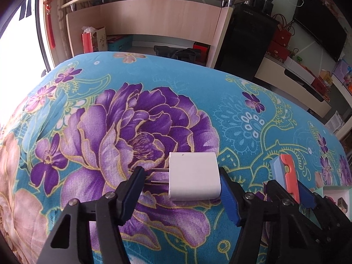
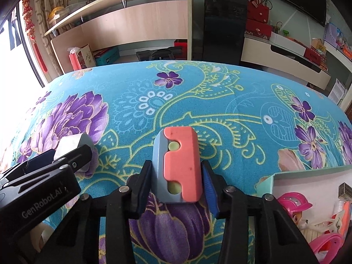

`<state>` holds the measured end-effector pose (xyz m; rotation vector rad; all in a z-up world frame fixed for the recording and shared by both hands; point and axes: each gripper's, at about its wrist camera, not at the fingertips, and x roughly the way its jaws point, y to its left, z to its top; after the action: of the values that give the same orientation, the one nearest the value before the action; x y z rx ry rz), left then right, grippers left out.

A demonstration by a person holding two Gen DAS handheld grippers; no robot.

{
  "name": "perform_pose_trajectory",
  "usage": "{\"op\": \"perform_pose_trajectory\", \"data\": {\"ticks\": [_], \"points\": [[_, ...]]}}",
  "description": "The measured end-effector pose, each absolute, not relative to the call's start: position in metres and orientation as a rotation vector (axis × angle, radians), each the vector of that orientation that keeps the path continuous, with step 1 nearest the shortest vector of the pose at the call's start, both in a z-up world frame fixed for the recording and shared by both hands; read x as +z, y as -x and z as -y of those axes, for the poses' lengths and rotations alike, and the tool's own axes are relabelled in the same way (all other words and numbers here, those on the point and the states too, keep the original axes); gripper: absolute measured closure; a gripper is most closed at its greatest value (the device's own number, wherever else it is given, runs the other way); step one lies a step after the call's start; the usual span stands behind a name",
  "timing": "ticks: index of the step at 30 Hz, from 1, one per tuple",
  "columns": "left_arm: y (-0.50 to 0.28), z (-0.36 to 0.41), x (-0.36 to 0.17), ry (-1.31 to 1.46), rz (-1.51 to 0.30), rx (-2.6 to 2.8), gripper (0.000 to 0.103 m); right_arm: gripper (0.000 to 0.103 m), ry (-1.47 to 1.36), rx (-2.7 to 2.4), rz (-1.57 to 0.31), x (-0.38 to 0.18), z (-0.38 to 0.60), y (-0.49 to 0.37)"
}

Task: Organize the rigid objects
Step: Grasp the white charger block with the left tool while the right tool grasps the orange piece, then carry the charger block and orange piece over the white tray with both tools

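- Lying between the left gripper (image 1: pixel 182 180) fingers, the white charger (image 1: pixel 193 176) touches the right finger; its prongs point toward the left finger, not gripped.
- Pinching: the right gripper (image 2: pixel 176 184) clamps the coral-and-blue block (image 2: pixel 178 165) between both fingers.

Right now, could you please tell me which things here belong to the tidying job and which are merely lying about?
Job in hand:
- white square plug charger, between the left jaws
- coral-and-blue plastic block toy, between the right jaws
- pale green box holding toys

Lying about:
- red gift bags
- black cabinet
- flowered blue blanket
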<state>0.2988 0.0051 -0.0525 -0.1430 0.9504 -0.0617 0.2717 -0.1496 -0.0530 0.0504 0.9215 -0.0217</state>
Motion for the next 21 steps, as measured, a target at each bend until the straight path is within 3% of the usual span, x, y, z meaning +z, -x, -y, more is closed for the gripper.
{"op": "perform_pose_trajectory", "data": {"ticks": [3, 21], "points": [[-0.299, -0.003, -0.052, 0.135, -0.953, -0.071, 0.041, 0.059, -0.047, -0.024, -0.925, -0.053, 0.149, -0.271], [-0.279, -0.003, -0.029, 0.102, -0.930, -0.015, 0.042, 0.060, -0.085, -0.012, -0.936, -0.035, 0.151, -0.246]]}}
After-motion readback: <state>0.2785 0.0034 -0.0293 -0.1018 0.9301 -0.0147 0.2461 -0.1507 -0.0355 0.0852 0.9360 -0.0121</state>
